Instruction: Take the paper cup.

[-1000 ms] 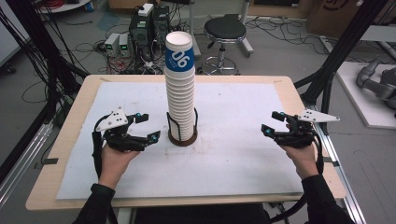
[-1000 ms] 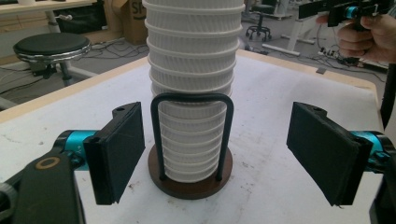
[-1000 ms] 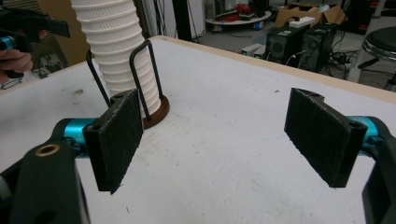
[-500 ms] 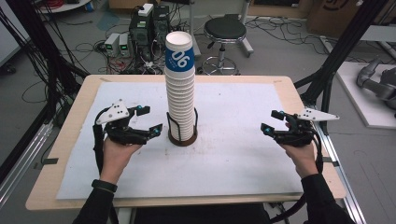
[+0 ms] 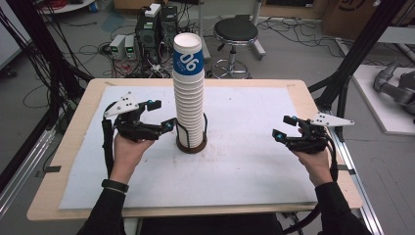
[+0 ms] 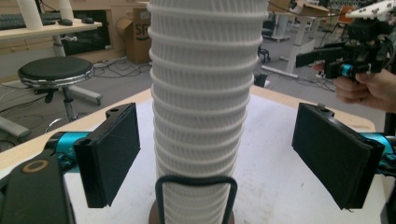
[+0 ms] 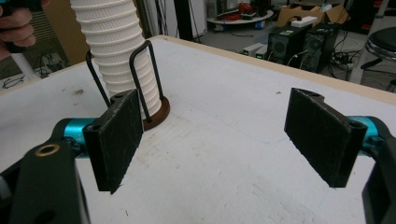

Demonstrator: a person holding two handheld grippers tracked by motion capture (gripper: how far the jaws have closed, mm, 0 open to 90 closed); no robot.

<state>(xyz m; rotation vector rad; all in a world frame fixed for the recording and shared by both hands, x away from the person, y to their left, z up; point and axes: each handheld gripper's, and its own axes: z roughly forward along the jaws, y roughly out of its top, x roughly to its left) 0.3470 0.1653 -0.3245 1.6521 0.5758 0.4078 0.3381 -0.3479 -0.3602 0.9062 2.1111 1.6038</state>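
**Left jaws spread around the cup stack**

My left gripper (image 5: 164, 115) sits a little left of the middle of the table (image 5: 73, 132), nearer the front edge than the back. Its jaws stand wide apart, and in the left gripper view the cup stack (image 6: 201, 112) rises straight up between them, with clear space on both sides, so neither pad touches it. The left gripper (image 6: 215, 158) holds nothing.

My right gripper (image 5: 284, 128) hangs near the right edge of the table, well apart from the stack. Its jaws are wide open too, with only the bare white mat (image 7: 224, 154) between them. In the right gripper view the right gripper (image 7: 215, 140) points toward the stack (image 7: 119, 51) from the side.

The cup stack (image 5: 190, 93) stands upright near the centre of the table, its foot inside a black wire holder (image 5: 192, 139) on a round brown base. The top cup wears a blue band printed with "06".

Beyond the back edge, on the floor, stand a black stool (image 5: 236, 34) and some computer boxes (image 5: 156, 27).
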